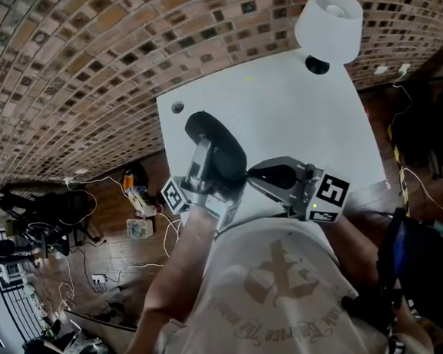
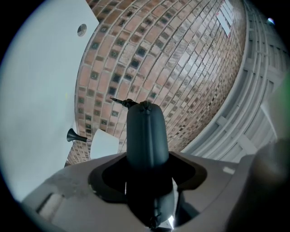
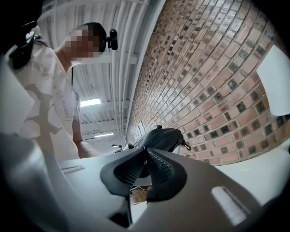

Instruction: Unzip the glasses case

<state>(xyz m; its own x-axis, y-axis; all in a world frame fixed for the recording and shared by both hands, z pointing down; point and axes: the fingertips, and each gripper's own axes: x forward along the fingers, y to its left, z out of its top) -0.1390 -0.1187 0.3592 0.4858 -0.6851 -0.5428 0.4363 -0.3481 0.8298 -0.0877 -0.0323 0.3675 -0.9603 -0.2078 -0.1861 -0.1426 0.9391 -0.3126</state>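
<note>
A dark grey glasses case (image 1: 219,145) is held above the white table (image 1: 293,120). My left gripper (image 1: 205,162) is shut on its near end. In the left gripper view the case (image 2: 146,136) stands up from between the jaws, and a small zipper pull (image 2: 118,100) sticks out at its far tip. My right gripper (image 1: 254,179) is at the case's right side. In the right gripper view its ribbed pads meet at the case's (image 3: 163,138) lower edge, so the gripper (image 3: 146,156) is shut. Whether anything is pinched is hidden. A zipper pull (image 3: 186,146) hangs free.
A white lamp (image 1: 330,22) stands at the table's far right corner, and a round hole (image 1: 177,107) is near its far left corner. The floor (image 1: 59,86) is brick. Cables and small items (image 1: 134,195) lie left of the table, a dark bag (image 1: 438,269) to the right.
</note>
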